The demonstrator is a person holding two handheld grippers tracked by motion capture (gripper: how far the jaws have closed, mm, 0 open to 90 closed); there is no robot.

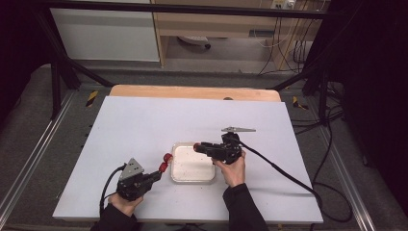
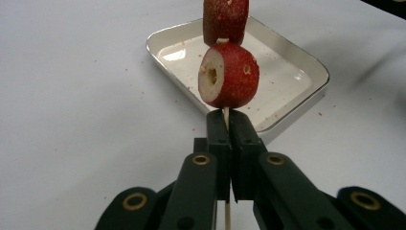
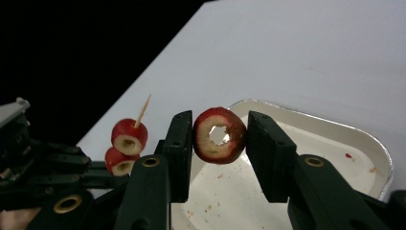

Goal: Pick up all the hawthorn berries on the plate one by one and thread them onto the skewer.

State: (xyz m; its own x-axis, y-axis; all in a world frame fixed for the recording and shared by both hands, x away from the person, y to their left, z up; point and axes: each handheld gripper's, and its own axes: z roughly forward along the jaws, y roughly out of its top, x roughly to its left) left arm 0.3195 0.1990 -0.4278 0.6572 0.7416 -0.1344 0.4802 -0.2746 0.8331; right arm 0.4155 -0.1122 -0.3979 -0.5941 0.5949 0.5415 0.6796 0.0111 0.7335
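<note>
My left gripper [image 1: 160,173] [image 2: 229,122] is shut on a thin wooden skewer [image 2: 225,114] that carries two cored red fruits, one [image 2: 229,75] just above the jaws and another [image 2: 226,19] higher up. It hovers at the left edge of a white tray [image 1: 192,179]. My right gripper [image 1: 198,146] [image 3: 219,122] is shut on a third red fruit ring [image 3: 210,148] with a hole through its middle, held over the tray [image 3: 335,143]. In the right gripper view the skewer's bare tip [image 3: 143,106] sticks up past the two threaded fruits [image 3: 129,135], to the left of the held ring.
The white tabletop [image 1: 144,125] has a wooden strip [image 1: 192,91] along its far edge. Red crumbs speckle the tray floor [image 2: 287,72]. Black cables [image 1: 288,178] trail from both grippers. A dark metal frame [image 1: 57,82] surrounds the table.
</note>
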